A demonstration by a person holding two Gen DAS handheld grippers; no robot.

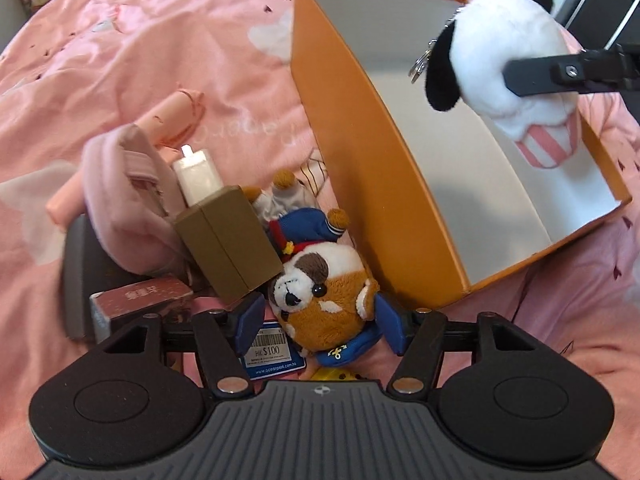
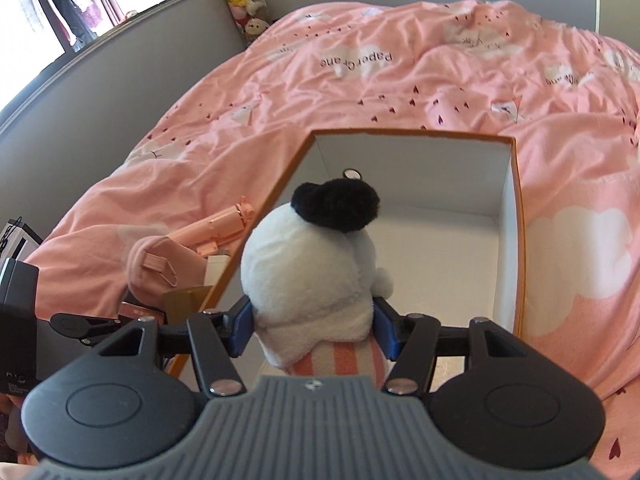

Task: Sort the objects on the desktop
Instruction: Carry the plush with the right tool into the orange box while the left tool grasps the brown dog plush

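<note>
Overhead, right tool (image 2: 314, 322) gripping plush (image 2: 312, 276).

Your bed's pink quilt (image 2: 400, 92), on it your open orange box (image 1: 360, 168), a pink cylinder (image 1: 168, 120), a cluttered heap beside the box, sailor dog plush (image 1: 324, 296), price tag (image 1: 272, 354).

An orange box (image 1: 360, 168) with white inside, a white-and-black plush (image 2: 312, 264), pink heart-dotted bedding (image 2: 440, 80).

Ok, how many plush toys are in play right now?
2. The white plush dog with black ears is held over the orange box by the right tool; the brown-and-white sailor plush lies between the left tool's fingers. The pile may hide more.
</note>
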